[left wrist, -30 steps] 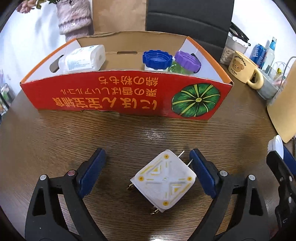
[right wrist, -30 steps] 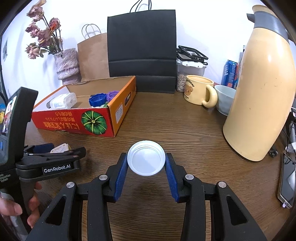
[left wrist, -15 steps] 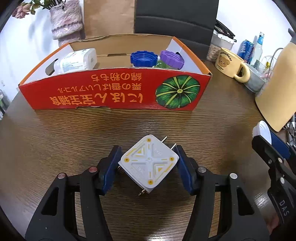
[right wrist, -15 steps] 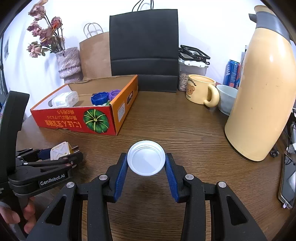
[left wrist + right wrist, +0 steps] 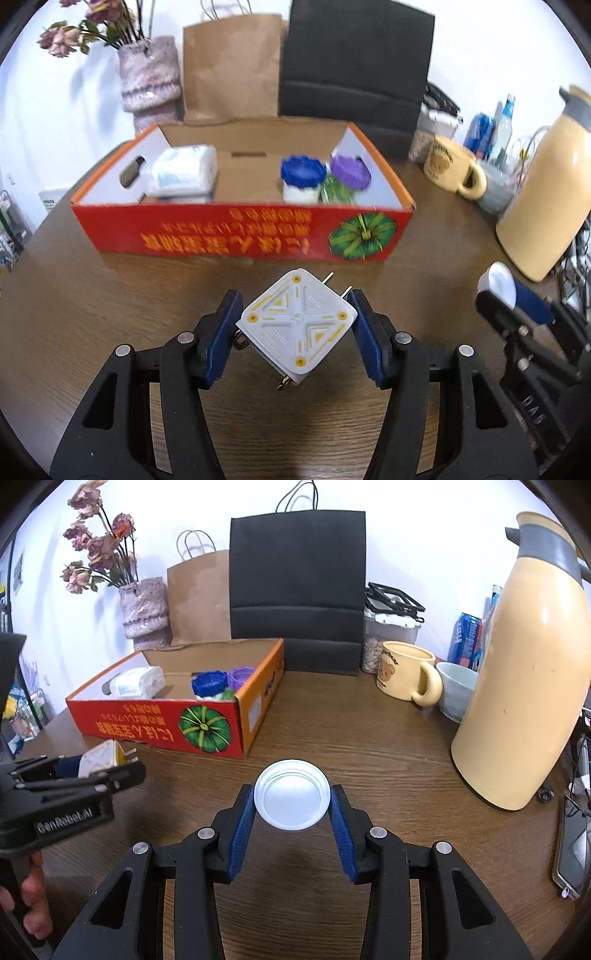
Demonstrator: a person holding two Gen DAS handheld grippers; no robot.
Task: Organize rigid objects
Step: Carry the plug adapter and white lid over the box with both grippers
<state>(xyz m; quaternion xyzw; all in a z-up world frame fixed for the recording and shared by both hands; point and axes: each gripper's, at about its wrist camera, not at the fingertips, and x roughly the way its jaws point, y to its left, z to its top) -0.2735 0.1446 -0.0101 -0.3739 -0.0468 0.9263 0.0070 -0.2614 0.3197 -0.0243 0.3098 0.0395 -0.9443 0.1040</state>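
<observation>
The left tool (image 5: 297,325) grips the white plug adapter (image 5: 297,321) by two opposite corners, clear of the tabletop (image 5: 110,302), with the red box (image 5: 236,236) directly ahead for deposit. The right tool (image 5: 291,808) clamps a white lid (image 5: 291,799), ready to follow.

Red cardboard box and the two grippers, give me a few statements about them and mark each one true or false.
1. The left gripper clamps a white plug adapter. True.
2. The right gripper is empty. False: it holds a white round lid.
3. The red box contains a blue-capped jar. True.
4. The bear mug sits inside the box. False: it stands on the table beside a pale bowl.
</observation>
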